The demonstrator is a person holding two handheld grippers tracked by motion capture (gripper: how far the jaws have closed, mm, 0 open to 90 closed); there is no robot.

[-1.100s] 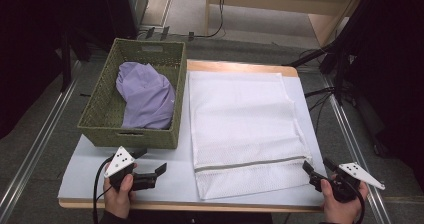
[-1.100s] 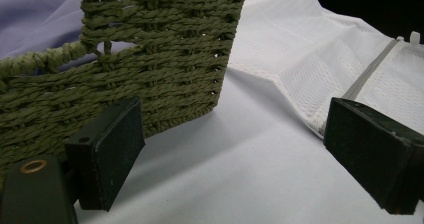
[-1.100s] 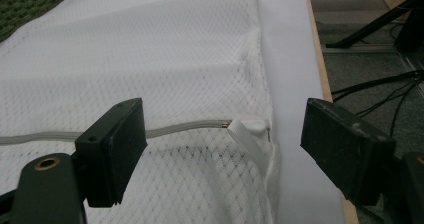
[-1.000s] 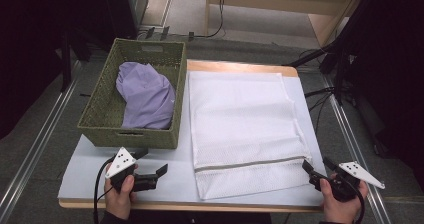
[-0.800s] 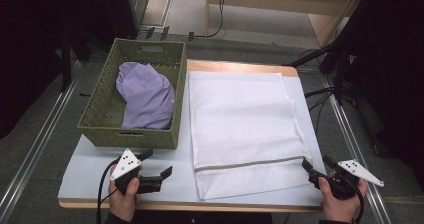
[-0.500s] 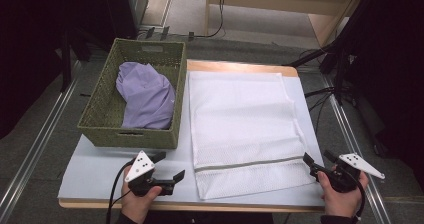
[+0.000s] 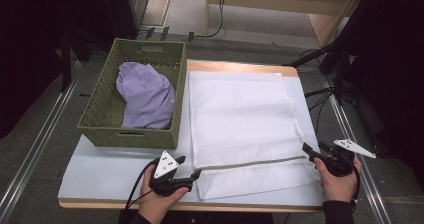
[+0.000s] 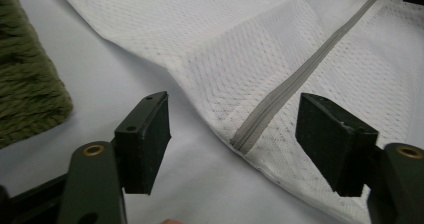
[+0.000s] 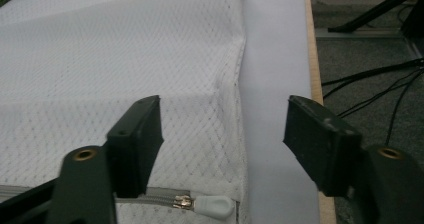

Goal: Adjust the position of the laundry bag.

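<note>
Both claws moved in to mesh bag [image 7: 245,129] edges since earlier, jaws just closing, nothing gripped: left claw [image 7: 192,175] straddles zipper [image 8: 295,81] end, right claw [image 7: 306,150] by zipper pull [image 9: 212,205]; basket [image 7: 100,124] beside left

Mesh bag [image 7: 240,119]: white, flat, rectangular, spread lengthwise across centre of high view, from upper centre down to lower centre. Fine net weave, few creases along right edge. Grey zipper [image 7: 252,163] ran across bag near its lower end, shut. Zipper's plain end [image 8: 239,141] sat lower centre in left gripper view; white pull [image 9: 212,205] at bottom centre of right gripper view, near bag's edge.
</note>
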